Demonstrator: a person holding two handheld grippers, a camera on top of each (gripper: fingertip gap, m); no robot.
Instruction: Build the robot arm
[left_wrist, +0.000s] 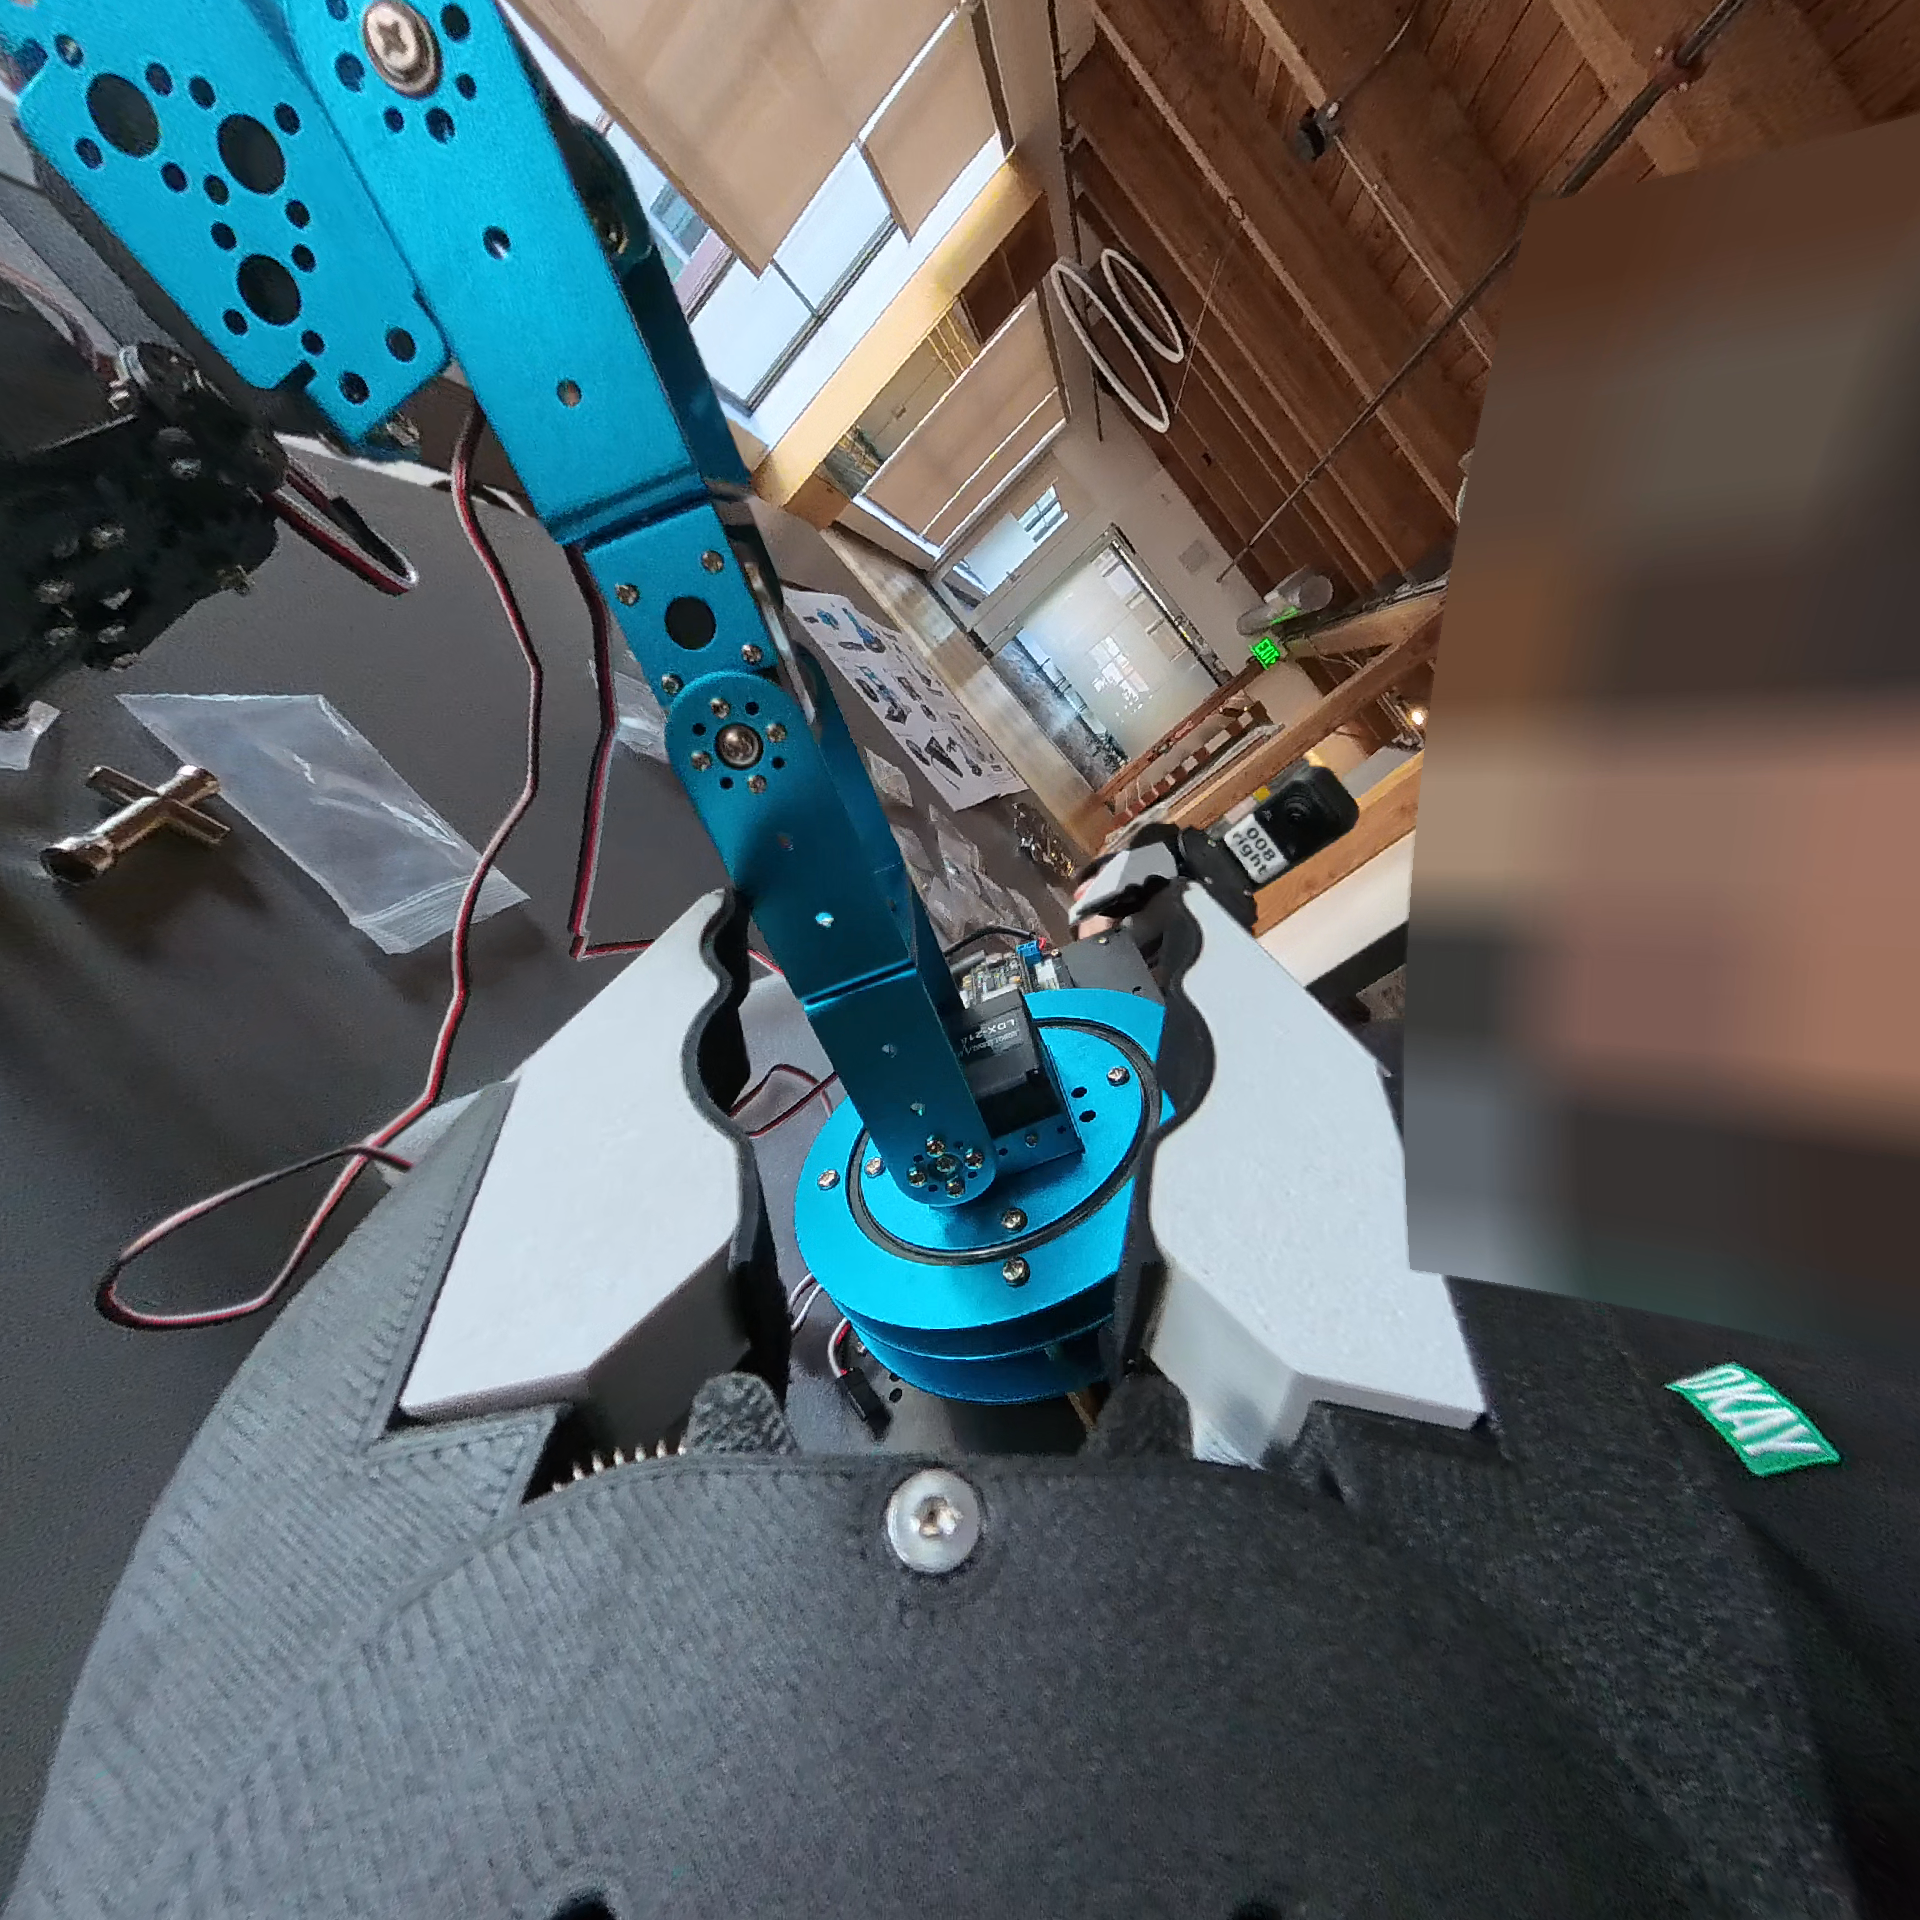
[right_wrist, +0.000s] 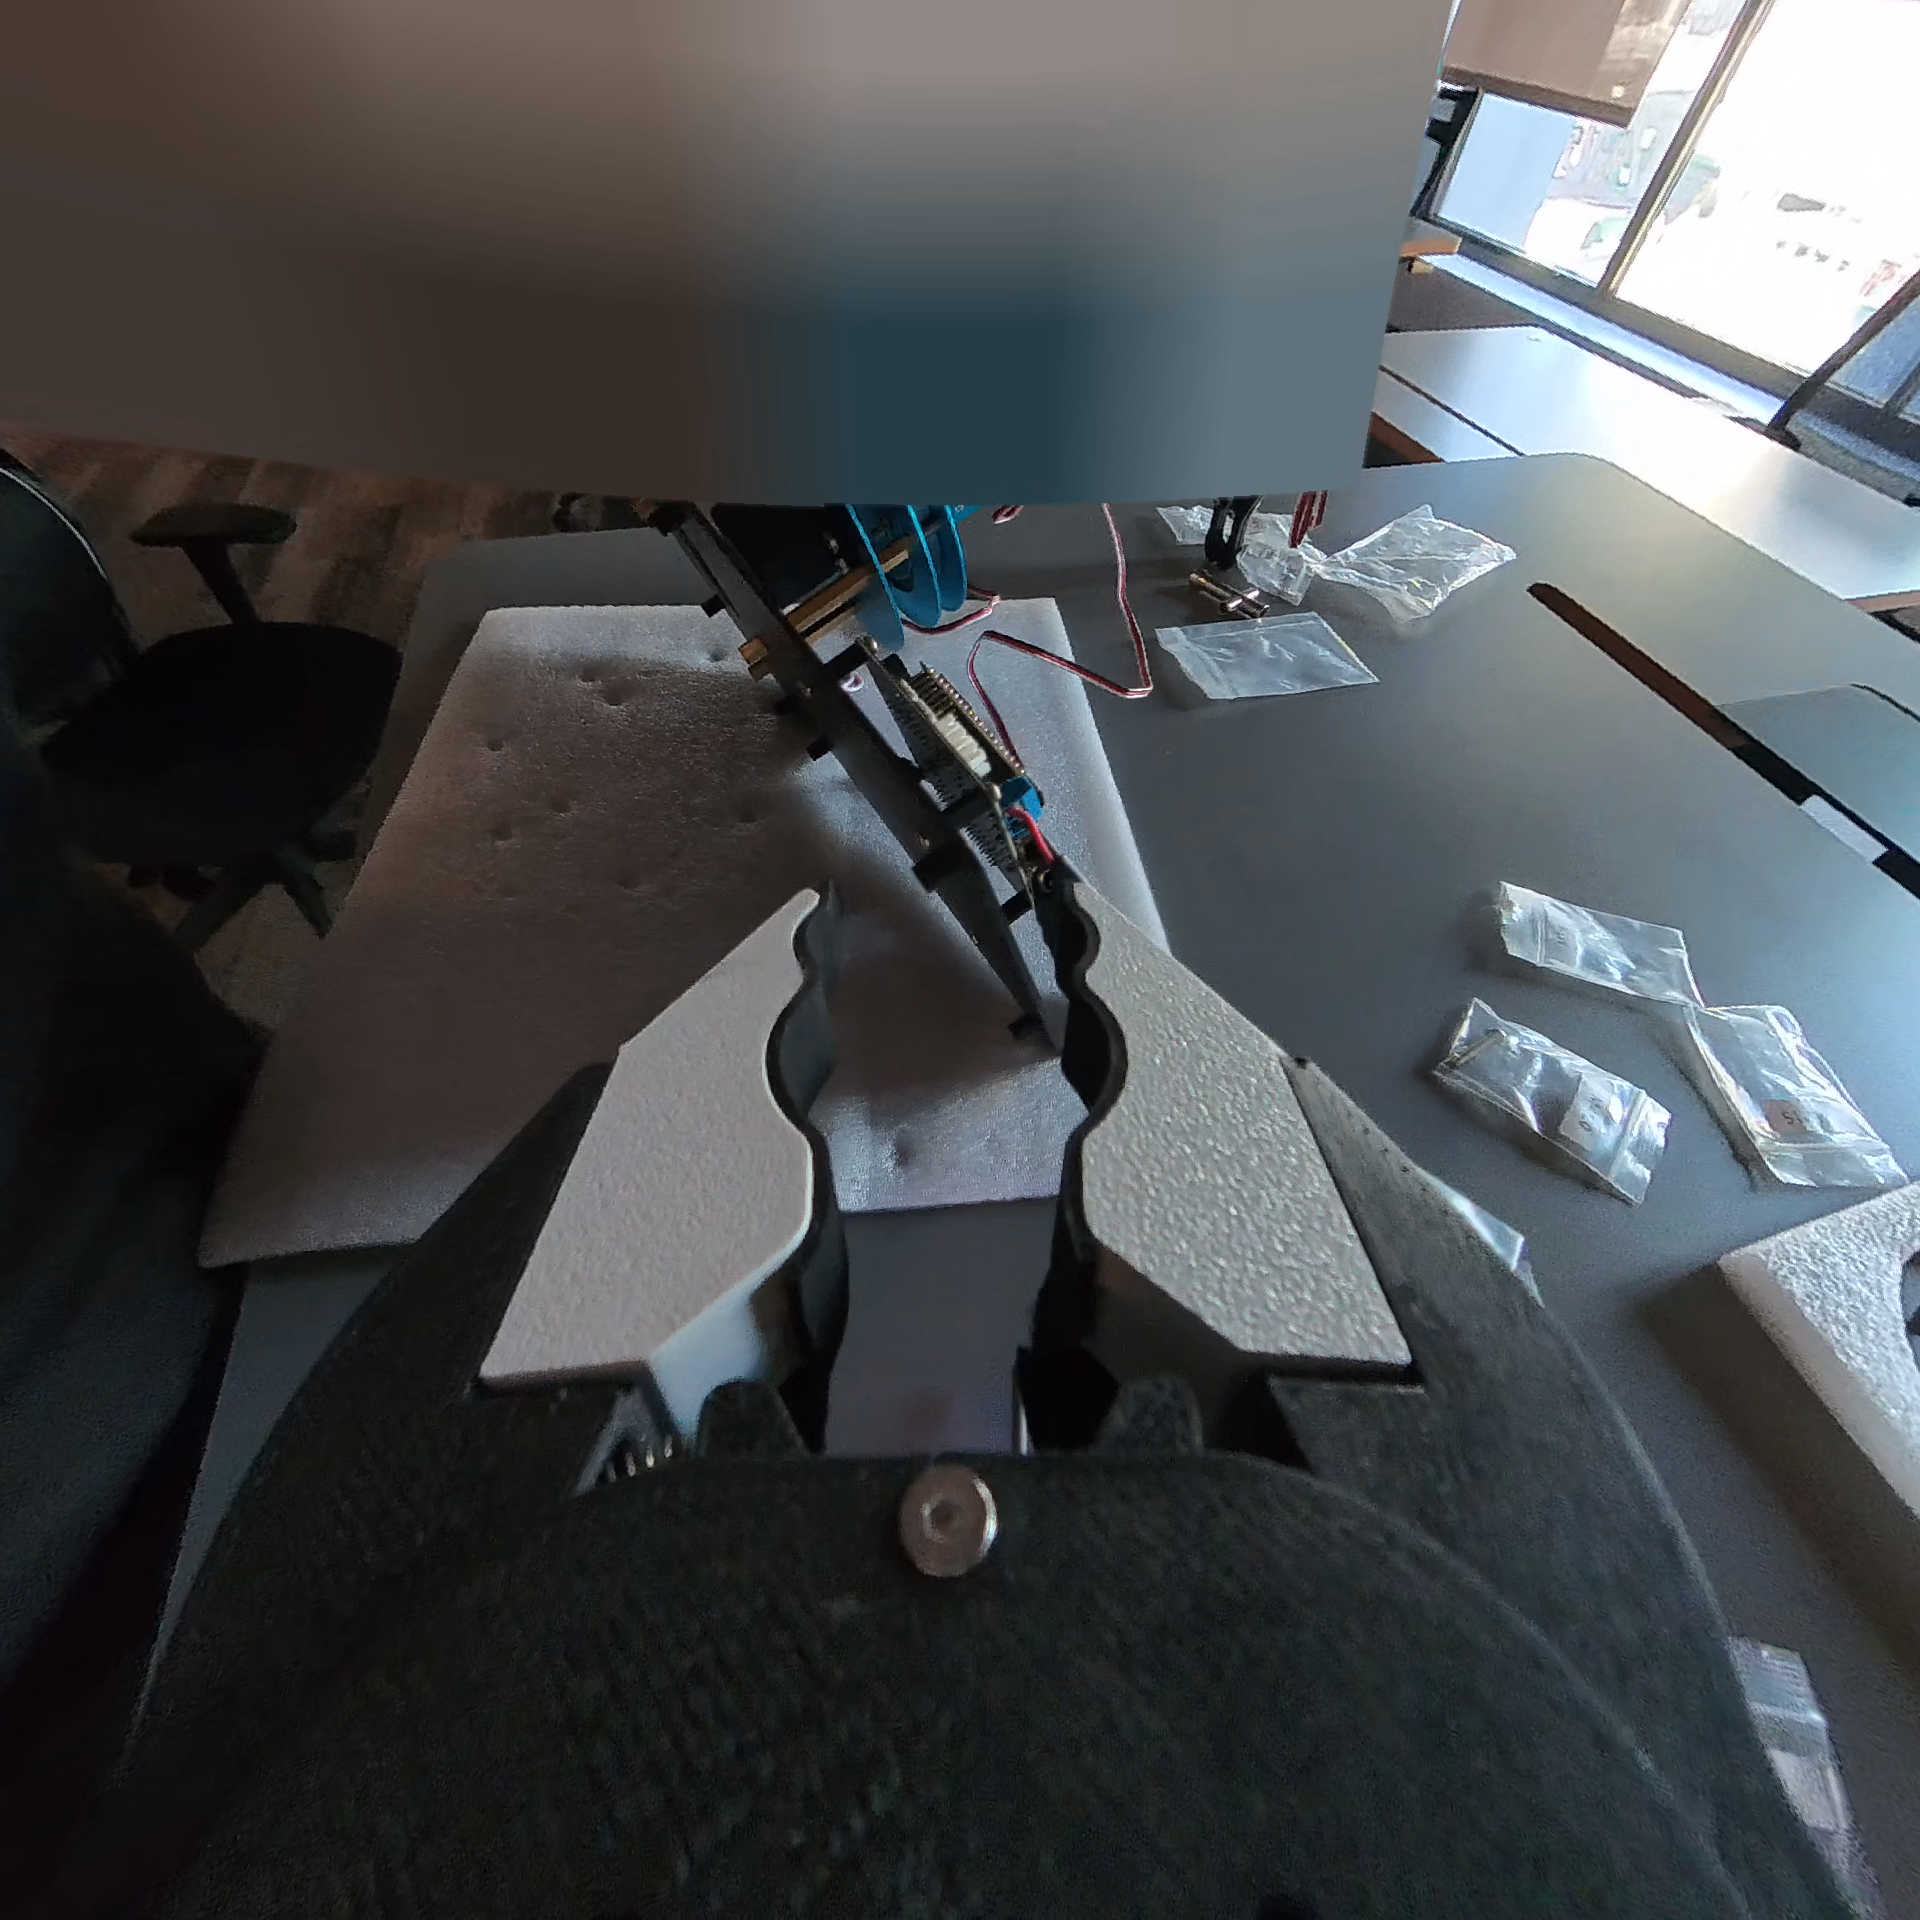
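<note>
A: Look at the left hand-held gripper (left_wrist: 961, 1101). Its jaws are spread wide, one on each side of the round blue base (left_wrist: 971, 1226) of the little blue robot arm (left_wrist: 623, 499). I can't tell if the pads touch the base.

B: Where is the blue robot arm?

A: In the middle of the left wrist view, leaning up to the upper left. Its black base plate (right_wrist: 977, 904) rests tilted on the white foam sheet (right_wrist: 582, 914).

B: And the right hand-held gripper (right_wrist: 940, 940)?

A: Its jaws are apart too. One fingertip (right_wrist: 1065, 899) is touching the plate's edge by the circuit board (right_wrist: 961, 753).

B: How to hold it well?

A: I think squeeze slowly, and keep off the red-and-white wires (left_wrist: 499, 831).

B: Is there room?

A: The grey worktop (right_wrist: 1403, 831) is open on the right of the right wrist view. Small plastic bags (right_wrist: 1558, 1091) lie there, and a metal cross wrench (left_wrist: 135, 821) sits at the left of the left wrist view.
</note>
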